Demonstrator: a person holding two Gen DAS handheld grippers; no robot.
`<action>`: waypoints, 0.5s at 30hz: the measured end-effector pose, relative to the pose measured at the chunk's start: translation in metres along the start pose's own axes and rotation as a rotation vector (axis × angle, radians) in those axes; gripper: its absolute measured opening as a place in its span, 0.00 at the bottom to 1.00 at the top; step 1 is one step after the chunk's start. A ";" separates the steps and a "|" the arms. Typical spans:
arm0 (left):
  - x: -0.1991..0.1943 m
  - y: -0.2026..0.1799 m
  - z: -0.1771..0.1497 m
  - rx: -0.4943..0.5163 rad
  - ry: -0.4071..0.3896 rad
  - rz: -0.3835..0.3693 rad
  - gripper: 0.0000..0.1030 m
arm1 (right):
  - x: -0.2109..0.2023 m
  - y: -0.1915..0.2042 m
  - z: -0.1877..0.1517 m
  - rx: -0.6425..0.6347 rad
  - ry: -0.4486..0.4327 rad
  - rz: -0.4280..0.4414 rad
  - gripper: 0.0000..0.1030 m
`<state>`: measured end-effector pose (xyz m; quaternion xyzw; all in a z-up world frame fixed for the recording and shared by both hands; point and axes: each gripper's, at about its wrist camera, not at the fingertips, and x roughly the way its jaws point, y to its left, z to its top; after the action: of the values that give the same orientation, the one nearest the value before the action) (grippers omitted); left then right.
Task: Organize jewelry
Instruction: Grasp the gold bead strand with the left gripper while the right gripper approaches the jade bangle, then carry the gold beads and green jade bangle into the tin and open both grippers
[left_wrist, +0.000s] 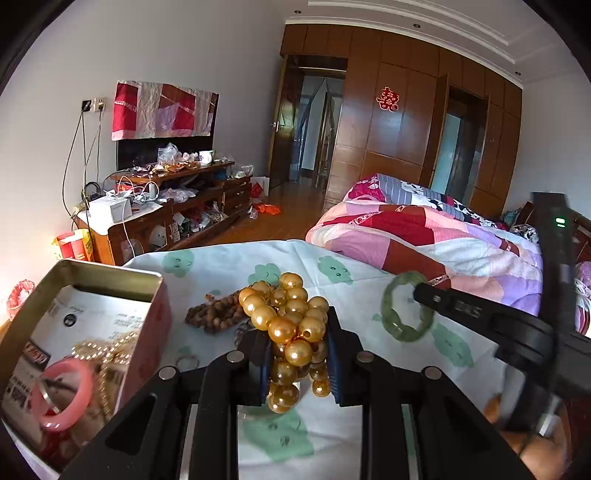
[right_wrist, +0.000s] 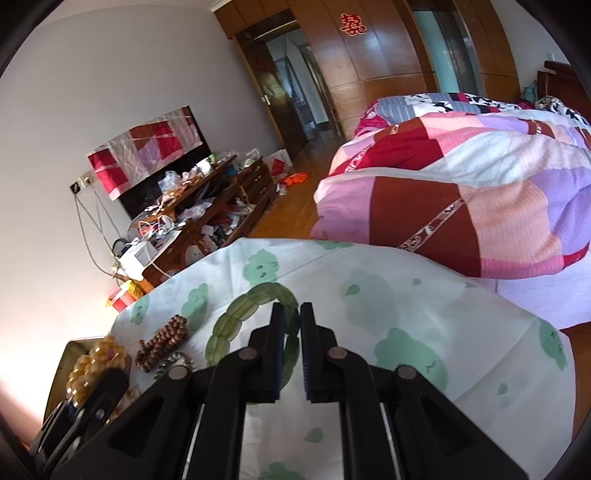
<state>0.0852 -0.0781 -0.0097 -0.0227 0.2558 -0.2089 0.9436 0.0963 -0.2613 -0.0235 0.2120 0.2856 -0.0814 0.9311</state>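
My left gripper (left_wrist: 295, 354) is shut on a bundle of large golden beads (left_wrist: 288, 317) and holds it above the cloth, right of an open metal tin (left_wrist: 110, 275). The tin holds a pink bangle (left_wrist: 62, 398) and a gold chain (left_wrist: 107, 354). A brown wooden bead string (left_wrist: 214, 314) lies behind the golden beads. My right gripper (right_wrist: 291, 321) is shut on the rim of a green jade bracelet (right_wrist: 229, 321), which also shows in the left wrist view (left_wrist: 406, 312). The golden beads (right_wrist: 92, 365) and the brown beads (right_wrist: 162, 347) show at the lower left of the right wrist view.
The jewelry lies on a white cloth with green prints (left_wrist: 332, 424), (right_wrist: 406, 332). A small silver ring (left_wrist: 187, 360) lies near the tin. A bed with a patchwork quilt (right_wrist: 461, 184) is to the right. A cluttered wooden TV stand (left_wrist: 166, 206) stands along the far wall.
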 end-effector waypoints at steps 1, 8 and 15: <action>-0.001 0.002 0.000 -0.003 0.001 -0.002 0.24 | 0.001 0.001 0.000 -0.003 0.000 0.004 0.11; -0.017 0.012 -0.009 -0.002 0.007 0.019 0.24 | 0.002 0.009 -0.005 -0.037 -0.008 -0.002 0.11; -0.034 0.029 -0.016 -0.019 0.016 0.022 0.24 | -0.009 0.019 -0.022 -0.036 0.012 0.008 0.11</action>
<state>0.0616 -0.0367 -0.0116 -0.0273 0.2656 -0.1961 0.9435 0.0831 -0.2342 -0.0287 0.1967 0.2915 -0.0711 0.9334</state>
